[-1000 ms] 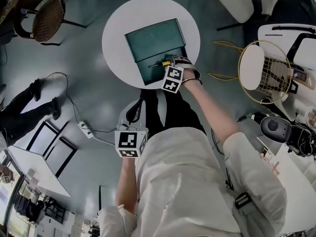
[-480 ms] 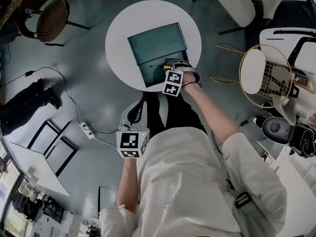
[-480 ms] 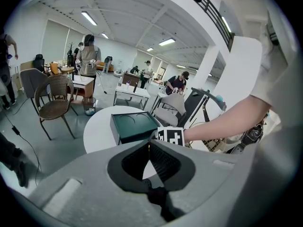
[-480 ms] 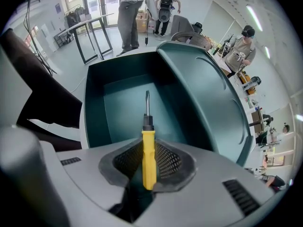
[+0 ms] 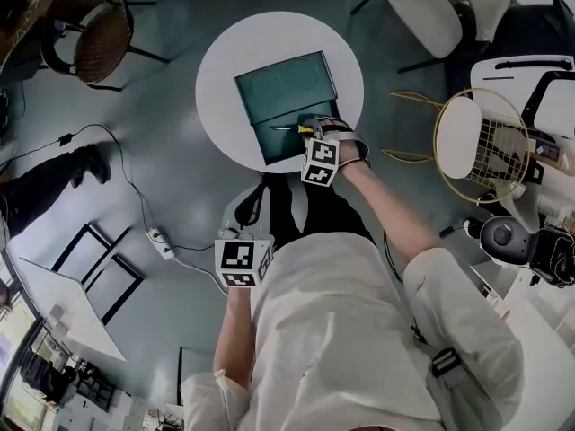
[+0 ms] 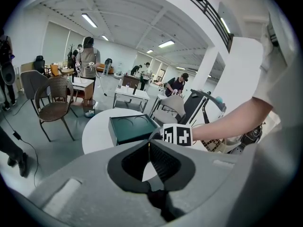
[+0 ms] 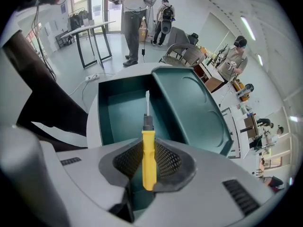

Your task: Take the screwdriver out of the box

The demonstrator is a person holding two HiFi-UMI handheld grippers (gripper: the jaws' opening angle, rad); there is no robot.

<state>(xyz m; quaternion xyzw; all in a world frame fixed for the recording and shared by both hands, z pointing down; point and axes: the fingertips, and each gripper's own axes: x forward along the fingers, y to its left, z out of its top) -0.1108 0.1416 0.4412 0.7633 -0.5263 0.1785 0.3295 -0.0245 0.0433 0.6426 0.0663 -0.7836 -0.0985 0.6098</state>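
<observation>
- Right now the right gripper [image 7: 147, 145] has its jaws clamped on the yellow handle of the screwdriver [image 7: 148, 167], having just been closing on it.
- Up front, the screwdriver's metal shaft points out over the open tray of the teal box [image 7: 105, 119], with the lid [image 7: 189, 108] swung open alongside.
- That box sits on the round white bench [image 5: 218, 88].
- Meanwhile the left gripper [image 6: 149, 144] hangs well back from the bench, jaws pressed together with nothing between them.

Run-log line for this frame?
right tongs: just closed, shut on screwdriver handle | shaft over open box | left tongs: shut, empty
</observation>
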